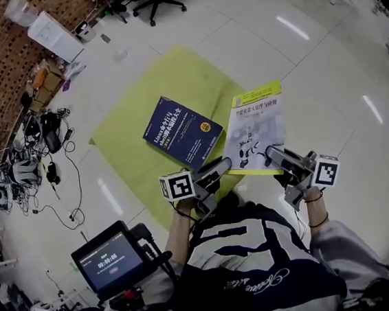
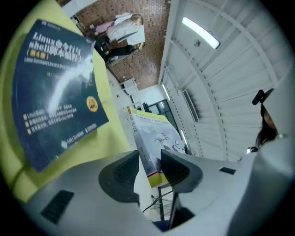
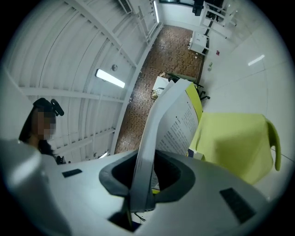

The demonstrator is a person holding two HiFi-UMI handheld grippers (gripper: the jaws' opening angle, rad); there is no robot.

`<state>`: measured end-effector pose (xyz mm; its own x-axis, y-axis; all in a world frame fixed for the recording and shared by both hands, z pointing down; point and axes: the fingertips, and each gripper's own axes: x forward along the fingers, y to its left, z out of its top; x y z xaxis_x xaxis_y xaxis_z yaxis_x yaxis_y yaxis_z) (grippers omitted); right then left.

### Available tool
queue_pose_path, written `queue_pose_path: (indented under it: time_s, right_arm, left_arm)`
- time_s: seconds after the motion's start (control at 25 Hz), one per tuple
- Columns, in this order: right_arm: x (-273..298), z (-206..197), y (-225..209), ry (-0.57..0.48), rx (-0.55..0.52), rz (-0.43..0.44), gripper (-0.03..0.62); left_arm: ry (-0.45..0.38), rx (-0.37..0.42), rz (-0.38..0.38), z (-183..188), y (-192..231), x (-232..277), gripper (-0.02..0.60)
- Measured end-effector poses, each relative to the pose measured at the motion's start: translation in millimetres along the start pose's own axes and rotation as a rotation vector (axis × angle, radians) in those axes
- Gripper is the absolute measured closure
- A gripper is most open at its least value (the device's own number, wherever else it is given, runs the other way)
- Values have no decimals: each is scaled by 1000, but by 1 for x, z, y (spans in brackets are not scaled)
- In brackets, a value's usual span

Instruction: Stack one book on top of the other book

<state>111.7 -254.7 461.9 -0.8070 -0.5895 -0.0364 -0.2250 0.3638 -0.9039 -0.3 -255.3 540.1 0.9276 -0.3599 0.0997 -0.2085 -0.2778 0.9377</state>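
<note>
Corners of the white book [image 1: 257, 124] sit clamped in left tongs [image 1: 220, 166] and right tongs [image 1: 272, 155], blue book [image 1: 181, 130] just beside.

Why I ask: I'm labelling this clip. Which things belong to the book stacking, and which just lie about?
Job: white-and-yellow book, gripped by left gripper and right gripper; dark blue book; green mat.
Lying about: office chair; white box; tangle of cables; timer screen.

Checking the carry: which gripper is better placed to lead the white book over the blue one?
Left, probably. Both grippers clamp the white book at its near edge, but the left gripper holds the corner next to the blue book lying on the mat; the right gripper holds the corner farther from it.
</note>
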Motion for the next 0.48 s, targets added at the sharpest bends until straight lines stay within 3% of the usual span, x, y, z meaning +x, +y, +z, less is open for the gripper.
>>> queue_pose_path:
  time_s: [0.28, 0.48]
  right_arm:
    - [92, 0, -24, 148, -34, 86, 507]
    - [147, -27, -37, 285, -35, 152, 502]
  left_arm:
    - [-209, 168, 193, 66, 29, -60, 430]
    - [-352, 151, 301, 75, 57, -108, 431]
